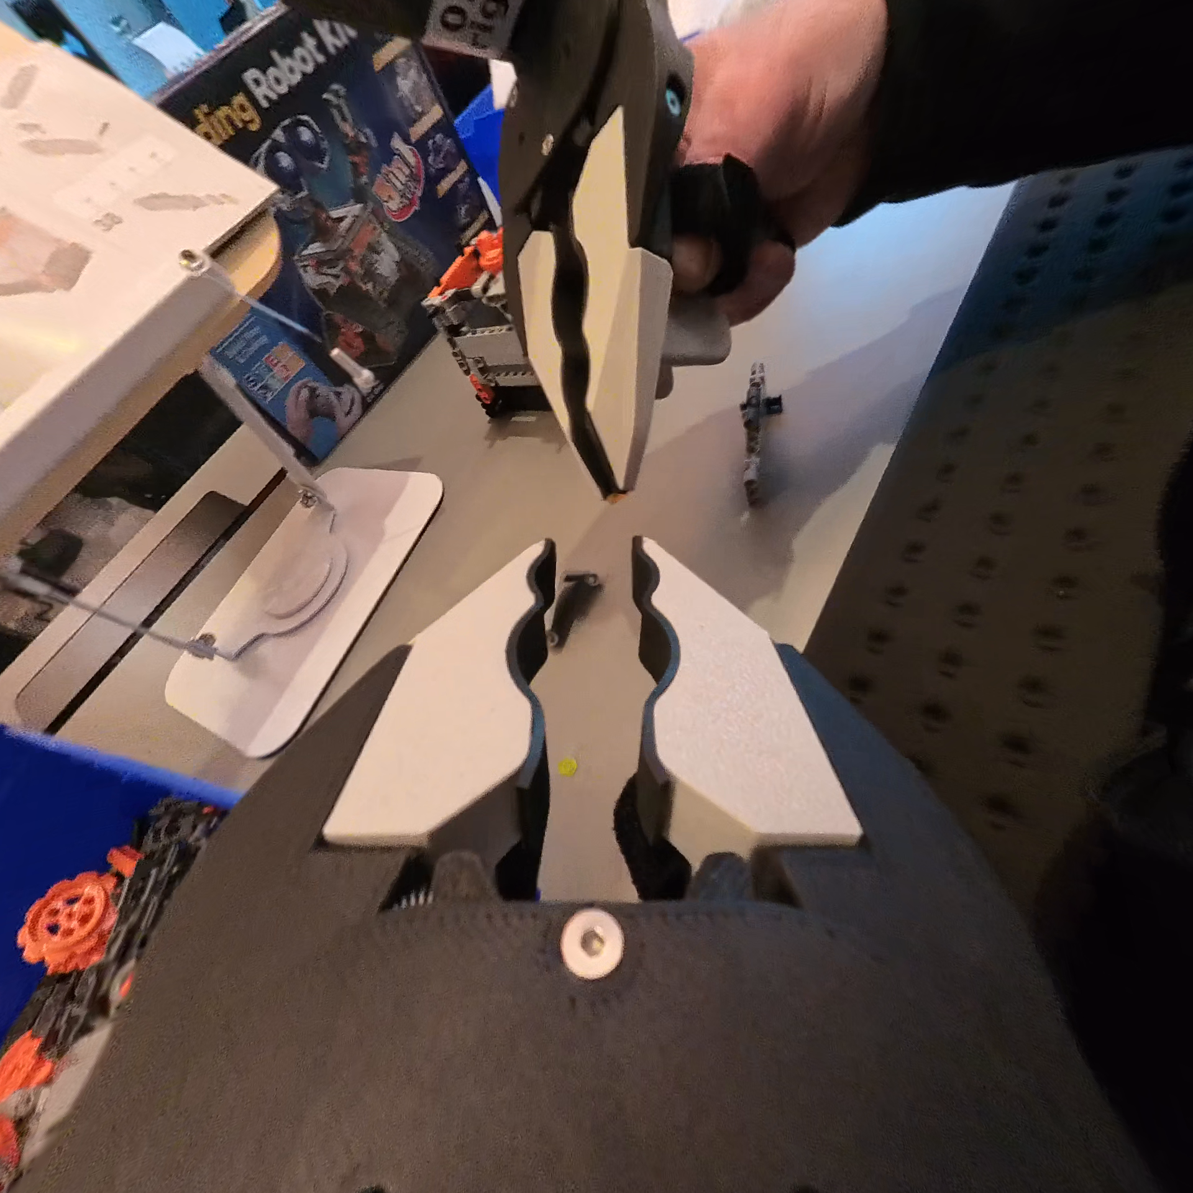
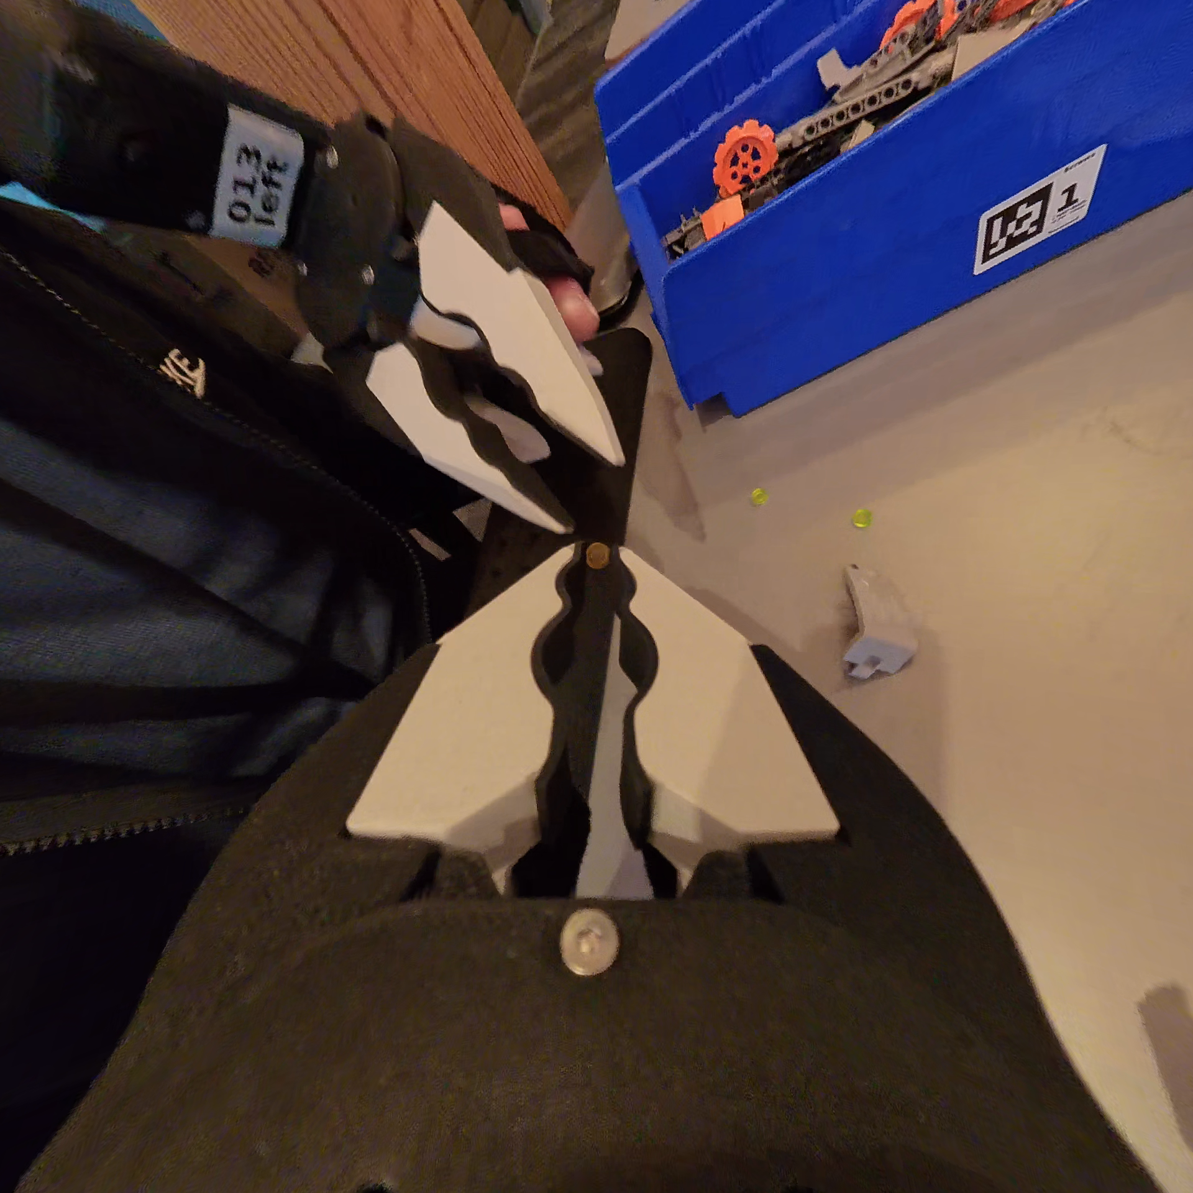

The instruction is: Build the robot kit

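While right gripper [image 2: 597, 555] pinches tiny stud [image 2: 597, 555], kind unclear.

Dim warm indoor light, soft shadows, motion blur, strong wide-angle edge distortion.

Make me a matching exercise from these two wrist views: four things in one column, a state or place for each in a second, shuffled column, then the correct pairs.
Things
1. left gripper
2. right gripper
3. orange gear
4. grey curved piece

States or places
A. lies loose on the table
B. shut on a small amber round stud
C. open, holding nothing
D. sits in the blue bin with other parts

Pairs
1-C
2-B
3-D
4-A
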The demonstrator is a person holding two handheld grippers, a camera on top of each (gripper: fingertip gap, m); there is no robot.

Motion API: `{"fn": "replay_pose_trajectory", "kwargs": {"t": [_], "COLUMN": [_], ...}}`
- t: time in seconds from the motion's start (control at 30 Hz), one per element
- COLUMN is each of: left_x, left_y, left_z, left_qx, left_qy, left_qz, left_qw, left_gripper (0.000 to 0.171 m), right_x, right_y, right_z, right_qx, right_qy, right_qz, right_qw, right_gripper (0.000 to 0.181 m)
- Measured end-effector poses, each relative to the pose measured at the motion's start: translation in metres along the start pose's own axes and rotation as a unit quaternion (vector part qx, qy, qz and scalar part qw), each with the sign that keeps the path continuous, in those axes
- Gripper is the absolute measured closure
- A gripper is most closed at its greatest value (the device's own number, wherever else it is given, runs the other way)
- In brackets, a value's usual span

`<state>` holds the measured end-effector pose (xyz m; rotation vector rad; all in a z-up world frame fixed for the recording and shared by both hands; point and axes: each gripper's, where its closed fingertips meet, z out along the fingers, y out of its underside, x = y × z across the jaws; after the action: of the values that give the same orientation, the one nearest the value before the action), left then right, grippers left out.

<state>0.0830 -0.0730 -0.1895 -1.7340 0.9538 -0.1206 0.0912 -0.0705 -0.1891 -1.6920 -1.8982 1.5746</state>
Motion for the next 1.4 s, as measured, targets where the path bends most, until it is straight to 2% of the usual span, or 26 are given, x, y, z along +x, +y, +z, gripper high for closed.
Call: {"fn": "replay_pose_trajectory", "kwargs": {"t": [0.1,0.27,0.57,0.73,0.93,1.1,1.27,1.4], "left_x": [0.008,0.01,0.003,0.0,-0.002,-0.008,-0.015,-0.014], "left_y": [-0.01,-0.017,-0.028,-0.03,-0.035,-0.037,-0.05,-0.061], "left_z": [0.015,0.032,0.044,0.051,0.054,0.055,0.051,0.052], "left_qx": [0.004,0.003,0.011,0.014,0.023,0.027,0.057,0.071], "left_qy": [0.009,0.011,0.004,-0.004,-0.005,-0.016,-0.028,-0.032], "left_qz": [0.017,0.022,0.012,-0.008,-0.015,-0.029,-0.039,-0.028], "left_qw": [1.0,1.0,1.0,1.0,1.0,0.999,0.997,0.997], "left_gripper": [0.147,0.153,0.15,0.156,0.156,0.155,0.154,0.156], "right_x": [-0.007,-0.009,-0.004,-0.002,0.002,-0.001,-0.003,-0.003], "right_y": [-0.001,-0.001,-0.005,-0.007,-0.007,-0.012,-0.02,-0.021], "right_z": [-0.009,-0.021,-0.033,-0.041,-0.047,-0.055,-0.068,-0.071], "right_qx": [0.031,0.077,0.133,0.156,0.168,0.202,0.251,0.261], "right_qy": [-0.012,-0.033,-0.052,-0.058,-0.058,-0.092,-0.142,-0.161], "right_qz": [0.01,0.032,0.046,0.051,0.058,0.076,0.102,0.112], "right_qw": [0.999,0.996,0.989,0.985,0.982,0.972,0.952,0.945], "right_gripper": [0.177,0.177,0.177,0.177,0.177,0.176,0.176,0.177]}}
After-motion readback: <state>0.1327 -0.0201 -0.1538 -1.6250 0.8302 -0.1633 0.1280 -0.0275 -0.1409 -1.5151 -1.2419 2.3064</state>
